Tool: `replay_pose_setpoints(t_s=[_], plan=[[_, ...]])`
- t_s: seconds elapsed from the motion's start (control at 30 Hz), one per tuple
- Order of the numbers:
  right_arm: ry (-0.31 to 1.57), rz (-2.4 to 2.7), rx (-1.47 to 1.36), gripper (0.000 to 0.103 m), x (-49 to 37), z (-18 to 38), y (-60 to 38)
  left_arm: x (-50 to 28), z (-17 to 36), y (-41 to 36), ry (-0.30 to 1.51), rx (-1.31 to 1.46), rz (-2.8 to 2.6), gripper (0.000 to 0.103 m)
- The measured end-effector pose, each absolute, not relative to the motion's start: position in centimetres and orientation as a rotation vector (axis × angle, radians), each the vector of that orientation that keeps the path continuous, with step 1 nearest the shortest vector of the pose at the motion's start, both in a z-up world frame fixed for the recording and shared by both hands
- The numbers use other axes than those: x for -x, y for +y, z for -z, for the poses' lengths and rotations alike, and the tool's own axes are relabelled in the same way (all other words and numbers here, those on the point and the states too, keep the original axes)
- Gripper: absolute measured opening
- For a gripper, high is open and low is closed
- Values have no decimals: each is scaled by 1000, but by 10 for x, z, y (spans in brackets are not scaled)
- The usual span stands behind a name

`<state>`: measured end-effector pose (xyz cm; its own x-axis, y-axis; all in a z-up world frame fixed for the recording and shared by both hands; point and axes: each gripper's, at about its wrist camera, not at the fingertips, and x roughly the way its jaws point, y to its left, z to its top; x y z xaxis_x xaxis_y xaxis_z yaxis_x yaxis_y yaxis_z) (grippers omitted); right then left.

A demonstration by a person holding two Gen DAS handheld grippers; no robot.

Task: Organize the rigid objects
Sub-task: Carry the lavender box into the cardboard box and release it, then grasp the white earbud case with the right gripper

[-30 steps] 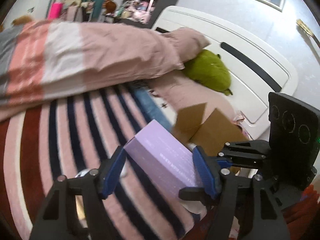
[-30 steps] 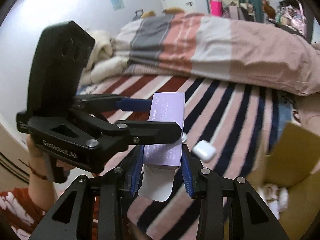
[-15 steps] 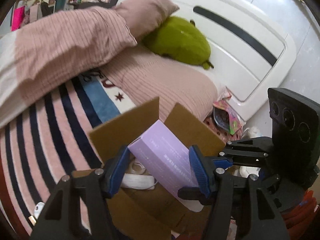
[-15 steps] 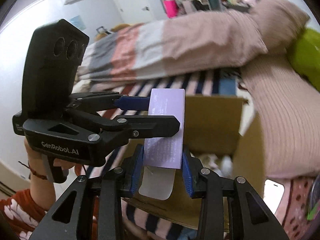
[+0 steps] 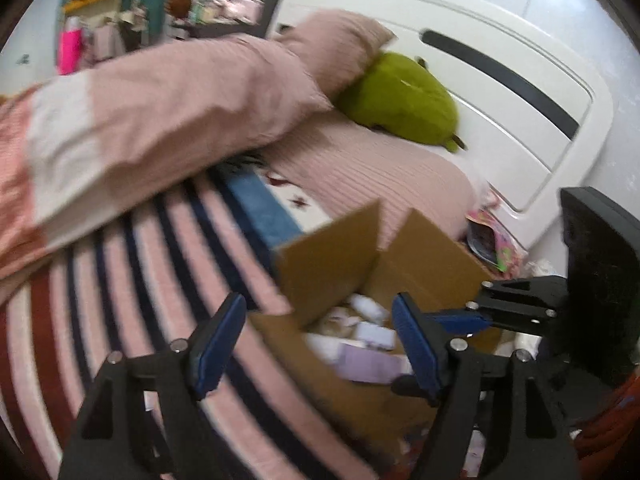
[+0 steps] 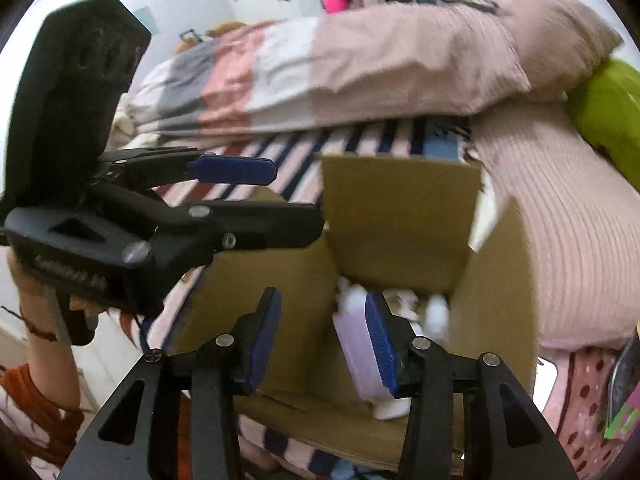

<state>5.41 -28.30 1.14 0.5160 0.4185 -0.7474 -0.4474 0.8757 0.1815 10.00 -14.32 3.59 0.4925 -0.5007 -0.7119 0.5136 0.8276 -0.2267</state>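
Lilac carton (image 6: pixel 354 350) lies inside the cardboard box (image 6: pixel 400 216), at five o'clock from the left gripper (image 5: pixel 316 336). Left gripper and right gripper (image 6: pixel 324 340) both gape, holding nothing.

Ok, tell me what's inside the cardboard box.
Inside the cardboard box lies the lilac carton, with a few small white items beside it, too blurred to name. The right gripper and the box walls hide the rest.
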Motion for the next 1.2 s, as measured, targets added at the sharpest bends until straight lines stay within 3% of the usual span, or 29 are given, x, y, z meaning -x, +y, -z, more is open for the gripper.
replay_pose_setpoints(t_s=[0.2, 0.4, 0.47, 0.53, 0.6, 0.83, 0.93, 1.0, 1.2], plan=[[812, -689, 78, 40, -39, -28, -208, -81, -38, -56, 792, 17, 456, 74], [863, -789, 140, 40, -42, 1, -121, -66, -4, 19, 797, 58, 323, 75], [908, -768, 141, 45, -49, 23, -102, -62, 13, 36, 812, 87, 304, 75], [956, -722, 123, 60, -60, 51, -92, -59, 29, 50, 832, 112, 295, 75], [982, -655, 122, 63, -76, 77, -93, -57, 45, 61, 856, 132, 282, 75], [1015, -358, 92, 63, -142, 155, -114, -47, 75, 80, 905, 165, 258, 75], [957, -346, 105, 62, -151, 158, -113, -47, 80, 84, 914, 175, 253, 75], [922, -342, 143, 54, -152, 160, -110, -49, 81, 85, 918, 179, 256, 75], [875, -411, 192, 54, -124, 143, -103, -53, 75, 77, 917, 201, 320, 75]])
